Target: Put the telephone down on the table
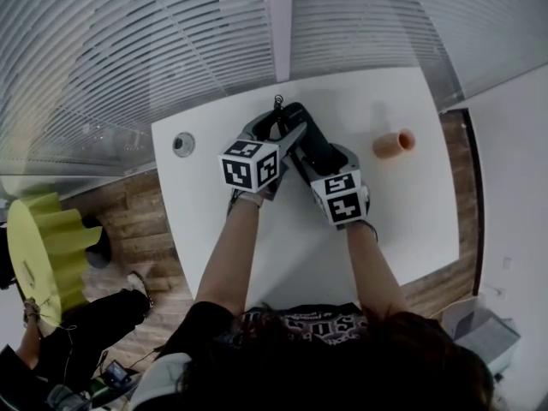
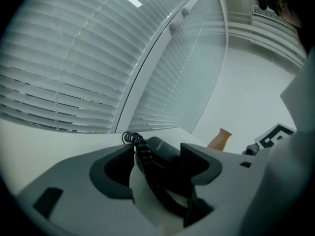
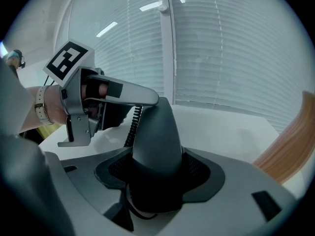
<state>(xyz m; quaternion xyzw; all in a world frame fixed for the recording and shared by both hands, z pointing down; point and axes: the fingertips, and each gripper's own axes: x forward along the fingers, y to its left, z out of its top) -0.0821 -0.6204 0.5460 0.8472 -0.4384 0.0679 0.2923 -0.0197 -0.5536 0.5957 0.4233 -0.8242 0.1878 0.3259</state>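
Black telephone [image 1: 310, 141] is sitting over the middle of the white table [image 1: 402, 221], carried by both tools. Right gripper [image 3: 157, 181] is clamping one end of the handset. Left gripper [image 2: 157, 173] is bracketing the other end plus the coiled cord [image 2: 140, 149], and looks to be pinching them. Can't tell whether it's touching the surface. My read: put-down isn't finished, with lowering and releasing both jaws remaining

Off-task items around you
Tan vase [image 1: 394, 143] sits to your right, round grommet [image 1: 182, 144] to your left, blinds [image 1: 128, 58] ahead.
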